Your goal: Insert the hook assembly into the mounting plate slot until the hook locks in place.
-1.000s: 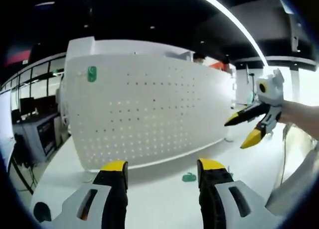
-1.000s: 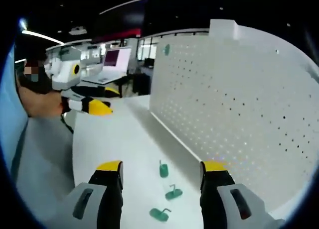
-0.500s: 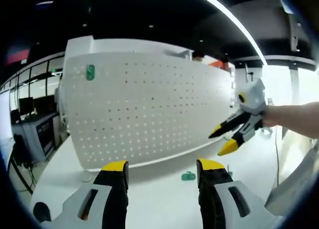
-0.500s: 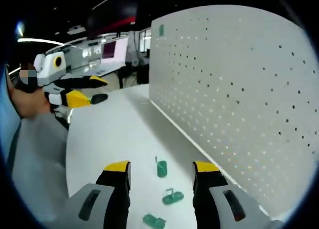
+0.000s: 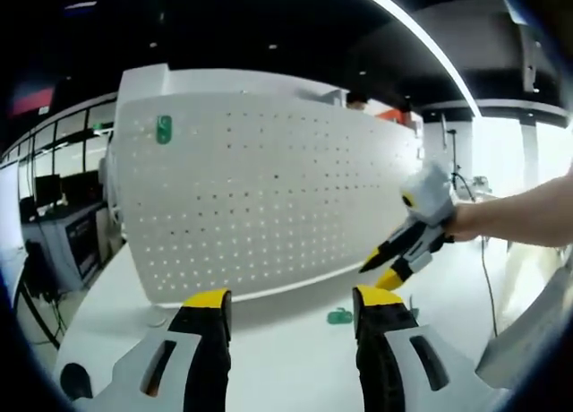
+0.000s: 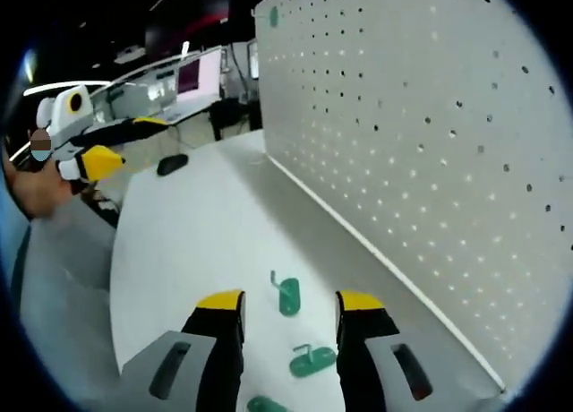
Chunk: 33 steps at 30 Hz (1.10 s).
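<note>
A: Hook assembly (image 6: 288, 296), green, lies on the white table (image 6: 179, 242) just ahead of the right gripper (image 6: 288, 301), whose jaws stand apart and empty. Two more green hooks (image 6: 312, 361) lie between them, nearer the camera.

B: And the mounting plate?

A: The perforated white panel (image 5: 269, 197) stands upright along the table's far side, one green hook (image 5: 164, 130) already hanging near its upper corner. The left gripper (image 5: 291, 300) hovers open, holding nothing.

B: So the pickup comes first?

A: I'd judge so. Straddle the hook squarely and close on its body, leaving the prongs free for the slot.
</note>
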Each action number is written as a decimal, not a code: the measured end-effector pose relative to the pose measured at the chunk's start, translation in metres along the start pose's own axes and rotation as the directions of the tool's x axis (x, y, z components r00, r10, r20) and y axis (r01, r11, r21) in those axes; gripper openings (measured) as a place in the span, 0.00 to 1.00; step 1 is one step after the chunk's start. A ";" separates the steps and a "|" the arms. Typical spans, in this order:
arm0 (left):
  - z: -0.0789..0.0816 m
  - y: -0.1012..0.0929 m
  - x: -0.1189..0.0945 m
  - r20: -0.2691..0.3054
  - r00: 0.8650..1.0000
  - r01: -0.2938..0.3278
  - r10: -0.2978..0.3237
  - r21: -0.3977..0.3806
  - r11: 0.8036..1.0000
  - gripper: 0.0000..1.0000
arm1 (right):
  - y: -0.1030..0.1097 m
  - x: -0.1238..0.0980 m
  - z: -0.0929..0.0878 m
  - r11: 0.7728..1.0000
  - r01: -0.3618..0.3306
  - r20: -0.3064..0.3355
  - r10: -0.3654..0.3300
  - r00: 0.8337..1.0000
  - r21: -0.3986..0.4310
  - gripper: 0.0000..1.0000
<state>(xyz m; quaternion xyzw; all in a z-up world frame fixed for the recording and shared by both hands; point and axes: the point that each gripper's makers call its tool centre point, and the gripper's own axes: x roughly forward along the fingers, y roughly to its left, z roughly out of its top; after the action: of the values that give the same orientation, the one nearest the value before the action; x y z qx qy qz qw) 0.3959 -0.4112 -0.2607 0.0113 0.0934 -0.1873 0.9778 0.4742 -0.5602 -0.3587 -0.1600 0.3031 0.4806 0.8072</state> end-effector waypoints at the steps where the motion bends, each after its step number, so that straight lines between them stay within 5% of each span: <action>1: 0.000 0.000 0.000 0.000 1.000 -0.002 0.002 0.000 1.000 0.56 | -0.001 0.002 0.000 1.000 -0.002 -0.003 0.002 1.000 0.001 0.37; 33: -0.008 -0.012 0.005 -0.031 0.998 0.054 -0.053 0.005 0.999 0.52 | -0.004 0.051 -0.032 0.992 -0.089 -0.173 0.102 0.980 0.085 0.19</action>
<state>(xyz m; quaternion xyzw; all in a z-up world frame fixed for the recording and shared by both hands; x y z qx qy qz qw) 0.3944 -0.4233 -0.2690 0.0144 0.1082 -0.2135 0.9708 0.4850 -0.5446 -0.4163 -0.1562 0.3992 0.4907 0.7586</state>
